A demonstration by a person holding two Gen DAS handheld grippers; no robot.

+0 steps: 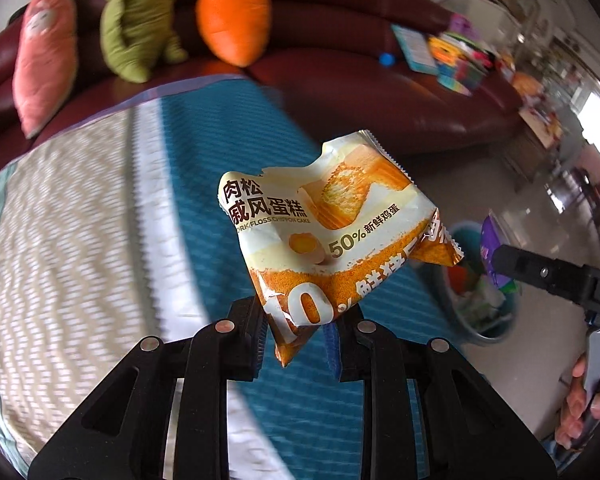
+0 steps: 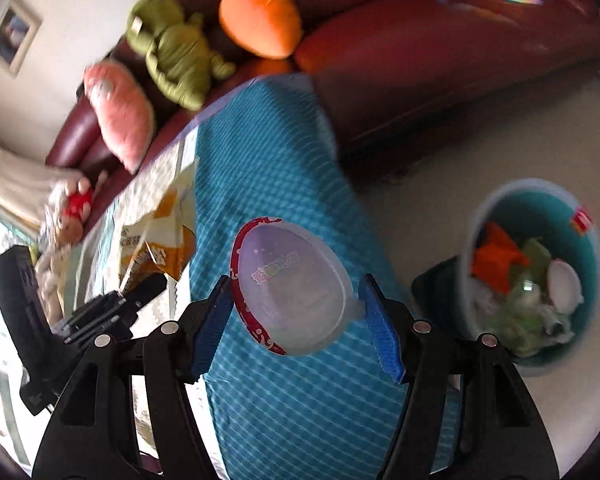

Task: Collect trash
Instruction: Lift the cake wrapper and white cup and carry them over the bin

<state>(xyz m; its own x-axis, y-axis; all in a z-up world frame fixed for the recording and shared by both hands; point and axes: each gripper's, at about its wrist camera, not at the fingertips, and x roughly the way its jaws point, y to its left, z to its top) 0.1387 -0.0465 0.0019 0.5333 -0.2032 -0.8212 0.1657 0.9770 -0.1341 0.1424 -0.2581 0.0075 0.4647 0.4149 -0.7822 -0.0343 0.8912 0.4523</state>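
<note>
Both wrist views downward, sharing sofa (image 1: 380,92)

wrapper (image 1: 332,236): glossy printed film | lid (image 2: 296,284): translucent plastic | sofa (image 1: 380,92): shiny leather

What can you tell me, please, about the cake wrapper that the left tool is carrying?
The crumpled cream-and-orange plastic cake wrapper looks empty and flattened, with serrated sealed edges, its top edge ragged as if torn open. It is printed with Chinese characters, "PORK FLOSS CHIFFON CAKE", a cake slice, an egg and "50%". The left tool pinches its lower corner, so it stands up in the air, tilted, above the teal patterned tablecloth. Nothing else touches it. In the right wrist view it shows at the left, blurred.
</note>
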